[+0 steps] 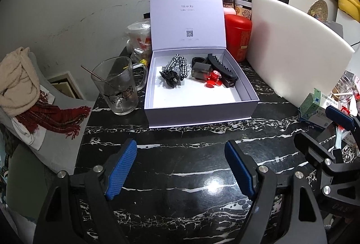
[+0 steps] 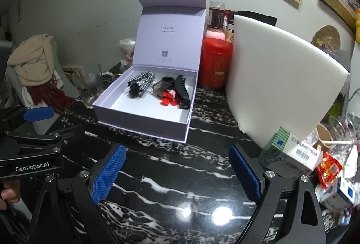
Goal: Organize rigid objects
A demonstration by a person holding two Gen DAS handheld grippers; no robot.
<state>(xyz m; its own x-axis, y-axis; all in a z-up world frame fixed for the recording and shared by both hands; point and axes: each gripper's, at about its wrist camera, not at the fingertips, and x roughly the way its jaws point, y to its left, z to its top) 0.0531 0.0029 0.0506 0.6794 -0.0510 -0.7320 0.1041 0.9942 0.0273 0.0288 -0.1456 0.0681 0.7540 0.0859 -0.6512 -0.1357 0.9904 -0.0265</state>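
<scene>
The black marble table (image 1: 180,153) ran out beneath both claws, bare in the stretch directly under them. A tall white foam board (image 1: 292,48) stood ahead and to the right of the left gripper (image 1: 181,167), probably propped there to screen off the clutter behind it. Straight ahead of that claw sat the white box (image 1: 202,108), its lid tipped upright against the back so the tray stayed reachable from the front. A glass mug (image 1: 117,88) stood just left of the box. Inside the tray, toward its far side, lay a black hair claw (image 1: 221,69), a checked scrunchie (image 1: 177,64) and a red trinket (image 1: 212,80), apparently already sorted. Both the left gripper and the right gripper (image 2: 177,173) had jaws spread apart, holding nothing, well short of the box.
</scene>
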